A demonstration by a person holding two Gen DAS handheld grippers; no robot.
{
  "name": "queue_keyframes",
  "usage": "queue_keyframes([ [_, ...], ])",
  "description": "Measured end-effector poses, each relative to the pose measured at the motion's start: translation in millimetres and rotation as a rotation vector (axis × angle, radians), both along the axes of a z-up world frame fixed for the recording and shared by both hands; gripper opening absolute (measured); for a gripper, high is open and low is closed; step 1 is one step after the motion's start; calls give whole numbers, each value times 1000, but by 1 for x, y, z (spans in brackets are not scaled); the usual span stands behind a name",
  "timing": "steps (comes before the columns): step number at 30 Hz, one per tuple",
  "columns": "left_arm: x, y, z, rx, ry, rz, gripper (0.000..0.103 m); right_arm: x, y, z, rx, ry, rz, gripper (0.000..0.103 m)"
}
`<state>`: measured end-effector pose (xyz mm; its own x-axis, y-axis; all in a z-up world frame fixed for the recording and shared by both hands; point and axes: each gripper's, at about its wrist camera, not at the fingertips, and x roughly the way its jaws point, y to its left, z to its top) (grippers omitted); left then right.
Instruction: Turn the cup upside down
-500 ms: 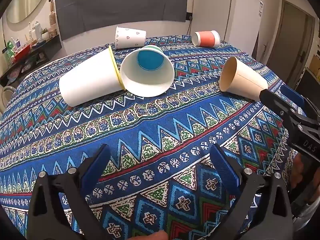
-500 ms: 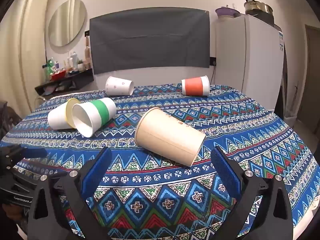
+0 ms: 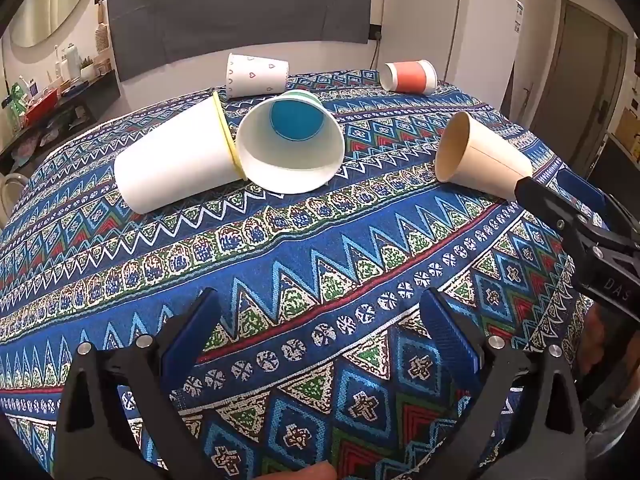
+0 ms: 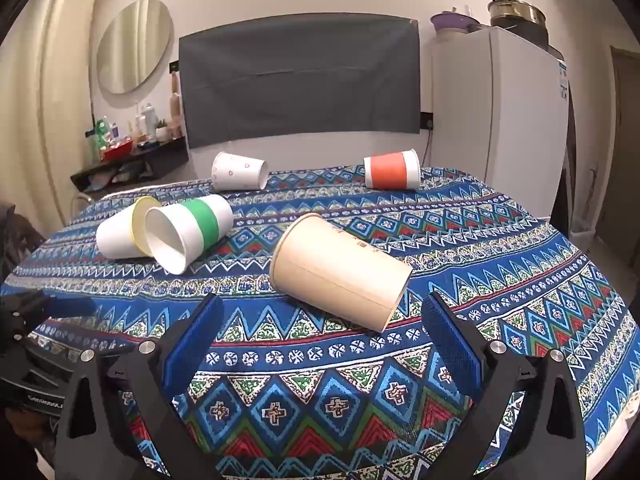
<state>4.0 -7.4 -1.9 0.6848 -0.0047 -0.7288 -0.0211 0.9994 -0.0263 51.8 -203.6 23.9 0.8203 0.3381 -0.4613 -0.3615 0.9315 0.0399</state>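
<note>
Several paper cups lie on their sides on the patterned blue tablecloth (image 3: 280, 248). A tan cup (image 4: 340, 270) lies just ahead of my right gripper (image 4: 320, 332), which is open and empty; the cup also shows in the left wrist view (image 3: 480, 160). A white cup with a yellow rim (image 3: 172, 164) touches a green-banded cup (image 3: 290, 146) whose mouth faces my left gripper (image 3: 320, 332), open and empty, well short of them. A heart-print cup (image 3: 256, 76) and an orange cup (image 3: 410, 77) lie at the far edge.
The right gripper's black body (image 3: 580, 236) shows at the right of the left wrist view. A white fridge (image 4: 500, 120) stands behind the table at the right. A dark cloth (image 4: 300, 80) hangs on the wall, and a cluttered shelf (image 4: 128, 160) is at the left.
</note>
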Motion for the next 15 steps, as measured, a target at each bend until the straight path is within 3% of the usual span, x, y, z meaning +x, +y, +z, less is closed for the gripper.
queue_keyframes([
  [15,-6,1,2,-8,-17,-9,97,2,-1,-2,8,16,9,95],
])
